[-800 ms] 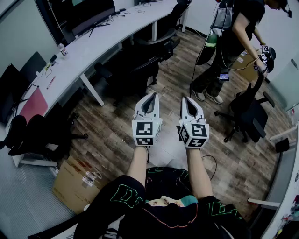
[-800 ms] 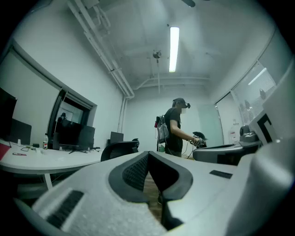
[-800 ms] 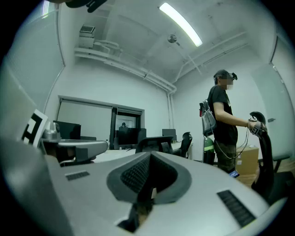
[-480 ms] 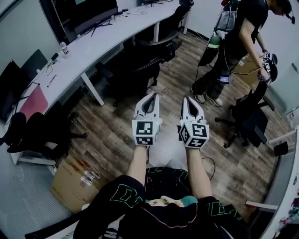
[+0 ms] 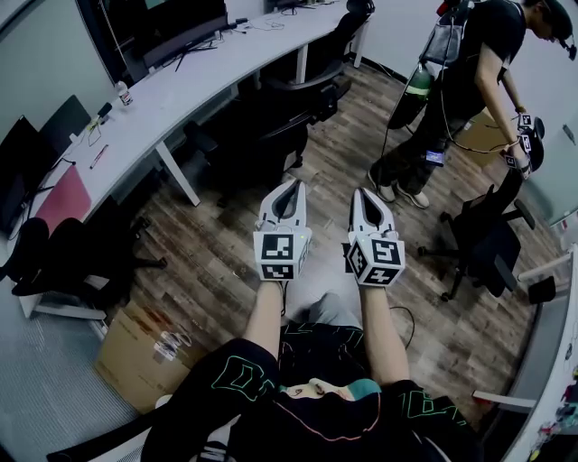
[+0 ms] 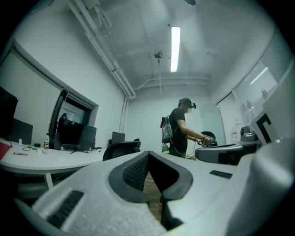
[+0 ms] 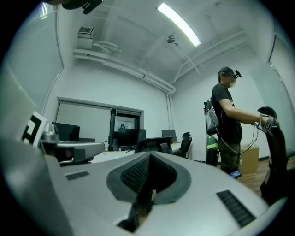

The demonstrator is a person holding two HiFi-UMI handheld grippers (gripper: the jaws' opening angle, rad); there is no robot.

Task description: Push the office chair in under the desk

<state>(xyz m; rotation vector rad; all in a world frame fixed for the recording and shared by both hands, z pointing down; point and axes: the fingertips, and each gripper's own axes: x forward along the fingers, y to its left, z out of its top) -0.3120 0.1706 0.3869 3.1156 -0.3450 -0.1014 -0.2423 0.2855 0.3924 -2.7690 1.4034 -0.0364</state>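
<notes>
A black office chair [image 5: 271, 126] stands out from the long white desk [image 5: 181, 86], its back toward me, on the wood floor. My left gripper [image 5: 290, 185] and right gripper [image 5: 362, 192] are held side by side in front of me, well short of the chair and touching nothing. Both are shut, with nothing between the jaws. In the left gripper view the shut tips [image 6: 148, 153] point toward the chair back [image 6: 120, 148] beside the desk [image 6: 41, 159]. In the right gripper view the shut tips [image 7: 150, 155] sit below the same chair back [image 7: 154, 143].
Another person [image 5: 452, 99] with grippers stands at the right behind a second black chair [image 5: 488, 239]. More chairs [image 5: 54, 262] sit tucked at the desk on the left. A cardboard box [image 5: 144, 352] lies at my lower left. Monitors [image 5: 153, 27] stand on the desk.
My grippers have hardly moved. The other person and the chair they handle have shifted a little to the right.
</notes>
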